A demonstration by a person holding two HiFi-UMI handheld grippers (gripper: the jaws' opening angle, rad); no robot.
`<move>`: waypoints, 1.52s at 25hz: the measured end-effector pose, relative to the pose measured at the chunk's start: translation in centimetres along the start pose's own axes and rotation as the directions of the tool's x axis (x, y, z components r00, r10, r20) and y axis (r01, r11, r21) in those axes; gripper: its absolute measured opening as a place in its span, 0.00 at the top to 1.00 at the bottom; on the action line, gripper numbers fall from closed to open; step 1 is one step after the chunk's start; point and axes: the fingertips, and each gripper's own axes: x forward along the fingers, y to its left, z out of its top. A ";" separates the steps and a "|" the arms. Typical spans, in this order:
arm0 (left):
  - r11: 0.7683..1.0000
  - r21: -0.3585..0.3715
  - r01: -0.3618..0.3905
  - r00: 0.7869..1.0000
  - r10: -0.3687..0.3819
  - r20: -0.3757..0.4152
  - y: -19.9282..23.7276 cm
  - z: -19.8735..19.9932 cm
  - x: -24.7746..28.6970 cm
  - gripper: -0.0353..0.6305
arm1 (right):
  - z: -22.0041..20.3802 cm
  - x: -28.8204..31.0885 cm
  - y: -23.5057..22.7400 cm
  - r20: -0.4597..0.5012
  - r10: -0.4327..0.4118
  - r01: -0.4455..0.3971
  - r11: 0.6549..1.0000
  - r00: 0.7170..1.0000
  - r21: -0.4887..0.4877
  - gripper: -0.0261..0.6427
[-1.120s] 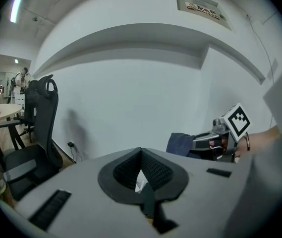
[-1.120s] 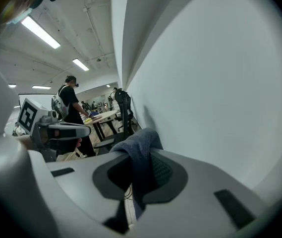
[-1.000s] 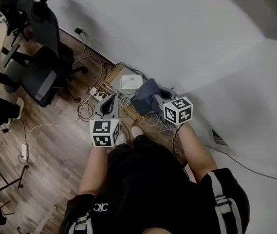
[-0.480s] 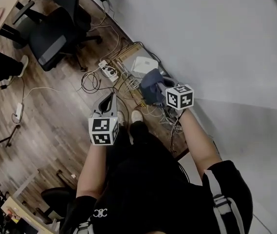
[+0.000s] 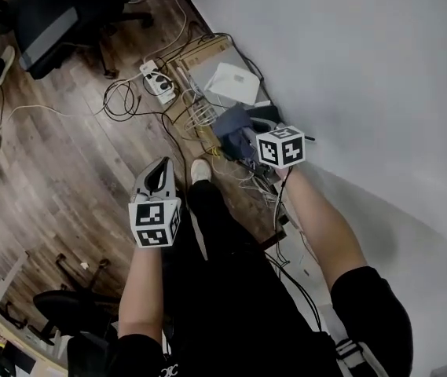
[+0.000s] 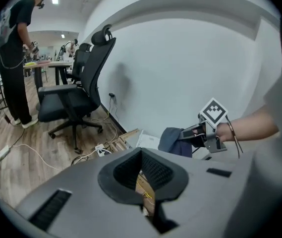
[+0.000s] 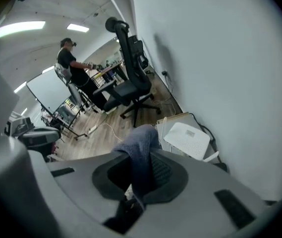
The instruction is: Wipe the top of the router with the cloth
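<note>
The white router (image 5: 231, 83) lies flat on the floor by the wall, among cables. My right gripper (image 5: 248, 134) is shut on the blue-grey cloth (image 5: 234, 124), which hangs just short of the router's near edge, not touching its top. In the right gripper view the cloth (image 7: 139, 150) drapes out from between the jaws, with the router (image 7: 188, 139) beyond it. My left gripper (image 5: 160, 176) is held back over the wooden floor, shut and holding nothing. The left gripper view shows the router (image 6: 148, 142), the cloth (image 6: 173, 140) and the right gripper (image 6: 193, 134) ahead.
A power strip (image 5: 159, 81) and tangled cables (image 5: 129, 100) lie left of the router. A black office chair (image 5: 50, 22) stands further left. The white wall (image 5: 349, 69) runs close on the right. The wearer's shoe (image 5: 200, 170) is near the cables. A person (image 6: 12, 58) stands far off.
The head view has swung, so the router sits higher in the picture. My left gripper has dropped back toward the body. My right gripper still holds the cloth beside the router.
</note>
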 end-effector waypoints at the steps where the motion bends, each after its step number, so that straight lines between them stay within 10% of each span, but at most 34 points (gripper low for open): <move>1: 1.000 -0.016 -0.005 1.000 0.004 -0.015 0.6 -1.1 0.8 0.95 | -0.7 1.1 -0.4 -0.036 -0.009 0.008 1.000 0.999 -0.028 0.93; 13: 0.993 -0.115 -0.026 0.991 0.011 -0.132 4.4 -13.2 8.3 0.95 | -6.3 12.3 -4.8 -0.223 0.022 -0.051 0.991 0.975 -0.122 0.93; 28: 0.986 -0.163 -0.027 0.988 0.002 -0.152 4.2 -15.0 10.1 0.95 | -9.9 16.3 -5.9 -0.297 0.076 -0.105 0.991 0.952 -0.083 0.93; 35: 0.983 -0.184 -0.013 0.985 -0.019 -0.169 3.7 -15.5 10.7 0.95 | -13.1 14.7 -5.0 -0.403 0.124 -0.146 0.989 0.907 -0.024 0.93; 38: 0.983 -0.185 -0.012 0.984 -0.022 -0.177 3.7 -15.3 10.9 0.95 | -15.2 14.0 -4.3 -0.522 0.140 -0.184 0.982 0.841 -0.033 0.93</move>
